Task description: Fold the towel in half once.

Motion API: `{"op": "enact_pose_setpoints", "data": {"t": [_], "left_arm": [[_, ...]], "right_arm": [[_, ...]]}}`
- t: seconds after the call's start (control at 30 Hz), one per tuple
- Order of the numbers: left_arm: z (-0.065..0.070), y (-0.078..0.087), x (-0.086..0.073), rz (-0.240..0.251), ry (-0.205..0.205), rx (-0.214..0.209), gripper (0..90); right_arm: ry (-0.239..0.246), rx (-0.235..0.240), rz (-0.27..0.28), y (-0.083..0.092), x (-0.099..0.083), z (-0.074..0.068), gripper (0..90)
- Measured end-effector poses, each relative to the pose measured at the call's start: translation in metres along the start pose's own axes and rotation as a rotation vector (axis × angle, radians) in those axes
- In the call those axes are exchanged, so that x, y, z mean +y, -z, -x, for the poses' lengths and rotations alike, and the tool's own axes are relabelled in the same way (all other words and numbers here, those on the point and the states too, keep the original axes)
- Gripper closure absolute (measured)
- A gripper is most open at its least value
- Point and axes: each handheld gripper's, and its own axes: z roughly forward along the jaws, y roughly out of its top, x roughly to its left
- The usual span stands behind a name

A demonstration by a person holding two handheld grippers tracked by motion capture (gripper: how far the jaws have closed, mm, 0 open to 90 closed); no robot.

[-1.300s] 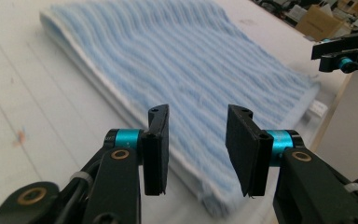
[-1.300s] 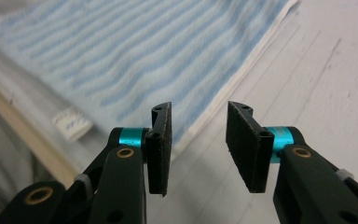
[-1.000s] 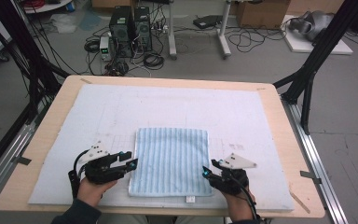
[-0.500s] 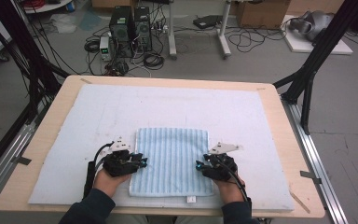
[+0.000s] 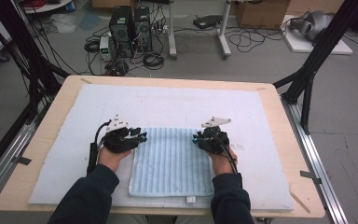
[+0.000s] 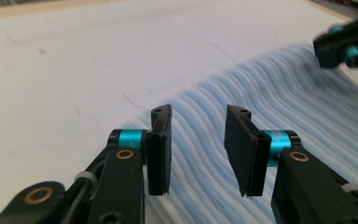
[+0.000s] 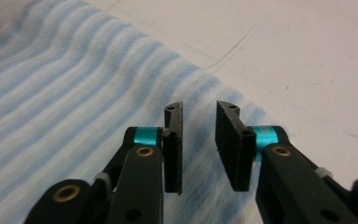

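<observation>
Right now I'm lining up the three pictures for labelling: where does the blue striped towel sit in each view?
High view: the blue striped towel lies low in the middle on the white pad, between both grippers.
Left gripper view: towel across the right half, from bottom middle to upper right, under the jaws.
Right gripper view: towel across the left and lower middle, under the jaws.
Shared landmark: the white pad bordering the towel's far edge.

towel (image 5: 172, 161) on mat (image 5: 177, 105) | mat on table (image 5: 272, 93) | left gripper (image 5: 141, 136) at towel's far-left corner | right gripper (image 5: 196, 138) at far-right corner
</observation>
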Motion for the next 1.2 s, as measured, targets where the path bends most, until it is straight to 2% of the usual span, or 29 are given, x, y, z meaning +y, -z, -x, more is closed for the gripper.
{"op": "enact_pose_setpoints", "data": {"t": [0.07,0.13,0.23,0.3,0.33,0.4,0.53,0.63,0.73,0.77,0.8,0.87,0.97,1.03,1.1,1.2], "left_arm": [[-0.006,-0.01,0.003,-0.028,0.02,0.023,63.6],[-0.01,-0.018,0.002,-0.034,0.041,0.049,67.2],[-0.013,-0.028,-0.005,-0.118,0.063,0.089,70.7],[-0.014,-0.032,-0.008,-0.148,0.063,0.107,72.8],[-0.014,-0.033,-0.008,-0.139,0.072,0.118,74.5],[-0.014,-0.033,-0.008,-0.137,0.054,0.148,77.7],[-0.013,-0.035,-0.01,-0.133,0.015,0.16,79.6],[-0.013,-0.035,-0.01,-0.131,0.009,0.167,79.7],[-0.013,-0.032,-0.008,-0.133,0.021,0.175,77.3],[-0.015,-0.029,-0.007,-0.128,0.027,0.188,71.7],[-0.017,-0.025,-0.005,-0.102,0.066,0.169,64.9],[-0.021,-0.017,-0.003,-0.073,0.11,0.143,56.2],[-0.024,-0.002,0.0,-0.022,0.124,0.105,43.1],[-0.023,0.009,0.001,0.017,0.11,0.072,33.5],[-0.019,0.018,0.002,0.058,0.079,0.013,21.2],[-0.015,0.028,0.001,0.084,0.05,-0.055,18.9]], "right_arm": [[-0.032,0.005,-0.012,-0.008,0.001,0.007,73.6],[-0.048,-0.002,-0.031,-0.014,0.0,0.013,73.5],[-0.074,-0.008,-0.074,-0.021,-0.005,0.02,73.5],[-0.082,-0.004,-0.069,-0.022,-0.006,0.022,73.2],[-0.083,-0.007,-0.067,-0.022,-0.006,0.022,72.8],[-0.085,-0.013,-0.063,-0.023,-0.007,0.024,72.1],[-0.077,-0.041,-0.068,-0.022,-0.008,0.026,70.7],[-0.072,-0.046,-0.064,-0.021,-0.01,0.03,68.5],[-0.086,-0.058,-0.063,-0.018,-0.011,0.034,65.5],[-0.097,-0.061,-0.056,-0.016,-0.011,0.036,63.7],[-0.105,-0.058,-0.048,-0.013,-0.012,0.038,61.6],[-0.105,-0.031,-0.024,-0.005,-0.012,0.041,57.8],[-0.103,-0.003,0.017,0.012,-0.013,0.043,46.2],[-0.096,0.002,0.054,0.024,-0.015,0.045,38.8],[-0.083,-0.004,0.073,0.035,-0.017,0.046,32.4],[-0.061,-0.008,0.098,0.049,-0.022,0.046,21.5]]}}
